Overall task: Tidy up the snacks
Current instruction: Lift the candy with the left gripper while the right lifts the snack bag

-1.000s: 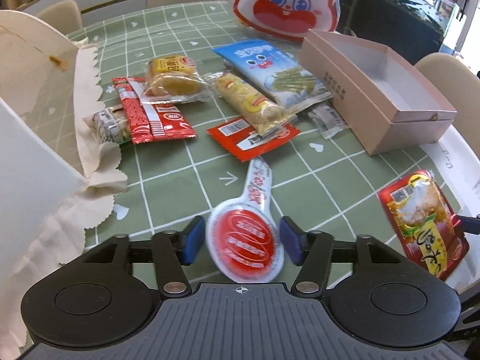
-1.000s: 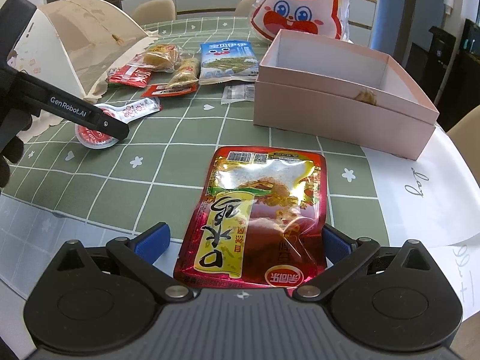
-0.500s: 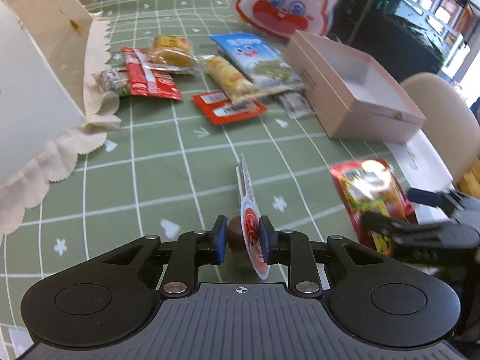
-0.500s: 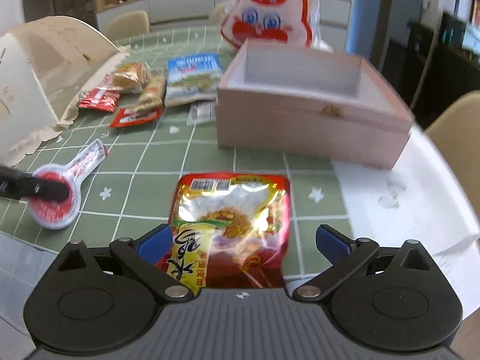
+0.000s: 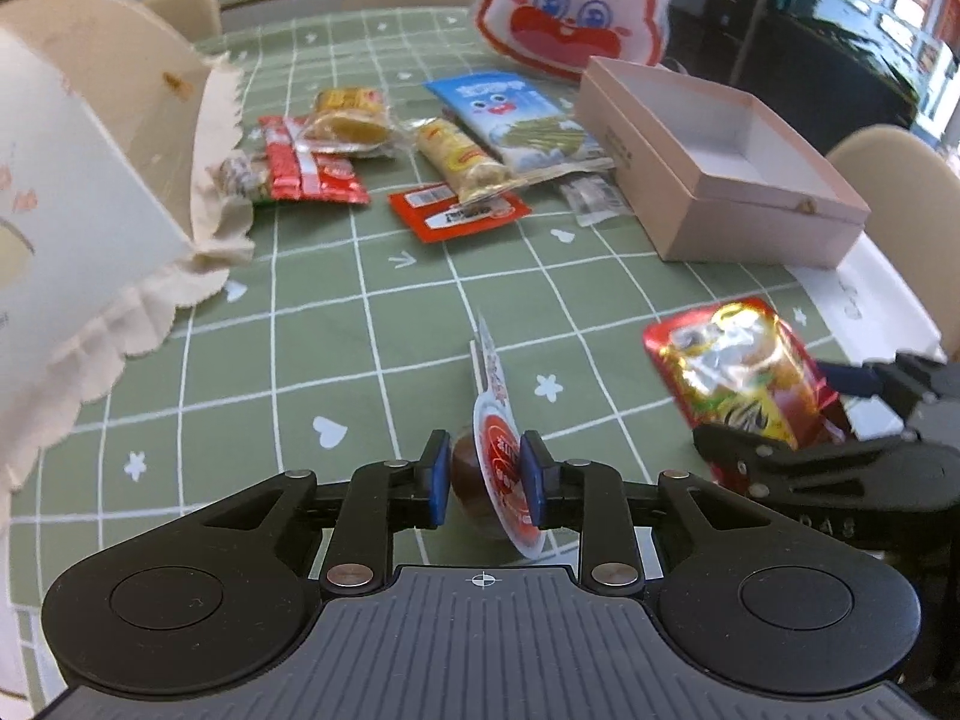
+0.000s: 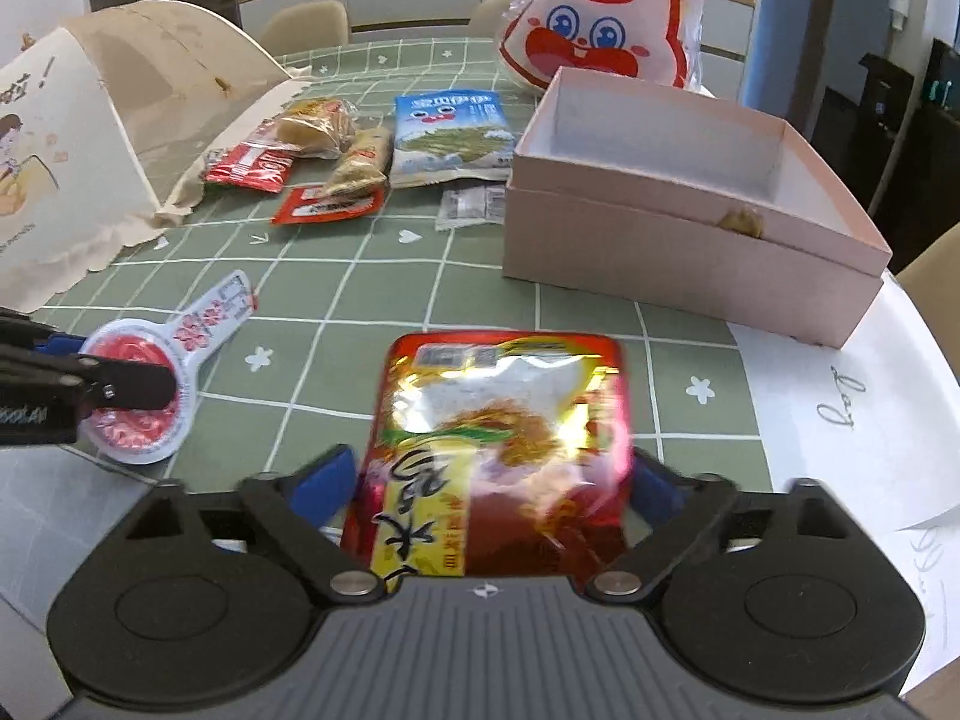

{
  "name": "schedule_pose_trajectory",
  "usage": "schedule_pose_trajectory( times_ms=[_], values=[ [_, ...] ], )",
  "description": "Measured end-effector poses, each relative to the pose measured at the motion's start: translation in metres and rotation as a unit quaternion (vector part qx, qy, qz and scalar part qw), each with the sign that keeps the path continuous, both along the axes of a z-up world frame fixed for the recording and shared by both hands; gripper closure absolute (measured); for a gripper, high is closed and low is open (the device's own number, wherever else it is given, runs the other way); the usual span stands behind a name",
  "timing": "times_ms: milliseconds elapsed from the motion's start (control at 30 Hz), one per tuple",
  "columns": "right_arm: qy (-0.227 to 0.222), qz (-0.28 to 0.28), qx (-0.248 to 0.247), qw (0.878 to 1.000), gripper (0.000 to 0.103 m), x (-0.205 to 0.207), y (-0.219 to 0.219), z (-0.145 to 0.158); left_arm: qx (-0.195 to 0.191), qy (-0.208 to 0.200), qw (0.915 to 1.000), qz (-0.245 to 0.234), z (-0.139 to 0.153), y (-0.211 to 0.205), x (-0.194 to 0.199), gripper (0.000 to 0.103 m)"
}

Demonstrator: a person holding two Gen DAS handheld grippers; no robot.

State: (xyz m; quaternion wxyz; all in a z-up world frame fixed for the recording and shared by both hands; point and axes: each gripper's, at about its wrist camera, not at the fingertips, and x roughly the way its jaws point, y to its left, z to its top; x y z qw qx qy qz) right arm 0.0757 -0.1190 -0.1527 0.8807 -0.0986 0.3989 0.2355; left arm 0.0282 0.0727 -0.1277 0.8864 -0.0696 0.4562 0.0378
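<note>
Left claw clamps a jelly cup edgewise; right claw pinches a red pouch (lift both level toward the pink box)

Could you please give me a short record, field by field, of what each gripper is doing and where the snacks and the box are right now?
left gripper: shut on the jelly cup, lid turned sideways
right gripper: around the red pouch, blue pads at its edges; full clamp unclear
pink box: open, appears empty, on the far right of the table
loose snacks: blue packet and several others, in a group left of the box
rabbit bag: upright behind the box
</note>
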Motion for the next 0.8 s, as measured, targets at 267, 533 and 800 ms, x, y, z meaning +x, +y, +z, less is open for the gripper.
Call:
schedule_pose_trajectory(
  times_ms=[267, 533, 800],
  values=[
    [0.012, 0.003, 0.052, 0.999, 0.076, -0.007, -0.026, 0.032, -0.028, -0.004, 0.9994, -0.018, 0.001, -0.004, -0.014, 0.084],
    [0.086, 0.056, 0.137, 0.985, 0.083, -0.017, -0.034, 0.047, -0.018, -0.01, 0.9994, -0.029, -0.002, -0.011, -0.022, 0.084],
    [0.137, 0.061, 0.134, 0.98, 0.078, -0.017, -0.017, 0.028, -0.028, -0.014, 0.9992, -0.026, -0.004, -0.01, -0.028, 0.084]
  ],
)
